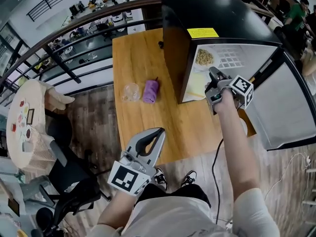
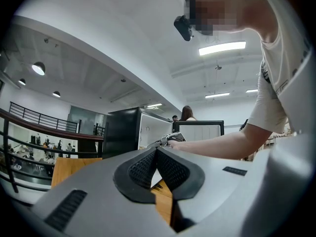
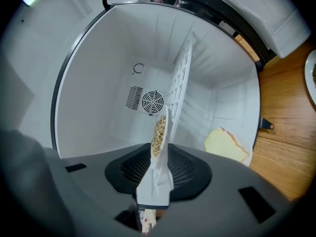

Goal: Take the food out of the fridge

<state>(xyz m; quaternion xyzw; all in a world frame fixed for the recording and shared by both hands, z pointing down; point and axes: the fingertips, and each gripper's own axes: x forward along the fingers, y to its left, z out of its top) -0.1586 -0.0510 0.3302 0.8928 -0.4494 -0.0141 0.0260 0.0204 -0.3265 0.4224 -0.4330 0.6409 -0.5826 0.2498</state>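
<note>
Right gripper (image 3: 159, 154): reaches into the open fridge (image 1: 212, 14) and is clenched on the rim of a white plate (image 3: 155, 186).
Plate: stands between the two pads, seen edge-on, with the rest reaching ahead of the gripper, beside the white wire shelf (image 3: 178, 88).
Food on the plate: a heap of brown grains (image 3: 158, 132), just ahead of the gripper's tips.
Other food: a pale slice of bread (image 3: 224, 144) lies on the fridge floor, ahead of the right gripper and to its side.
Left gripper (image 2: 156, 154): clenched, nothing between the pads, held low at the near edge of the wooden surface (image 1: 143, 53).
On the surface: a glass (image 1: 131, 91) and a purple cloth (image 1: 150, 91), ahead of the left gripper.
</note>
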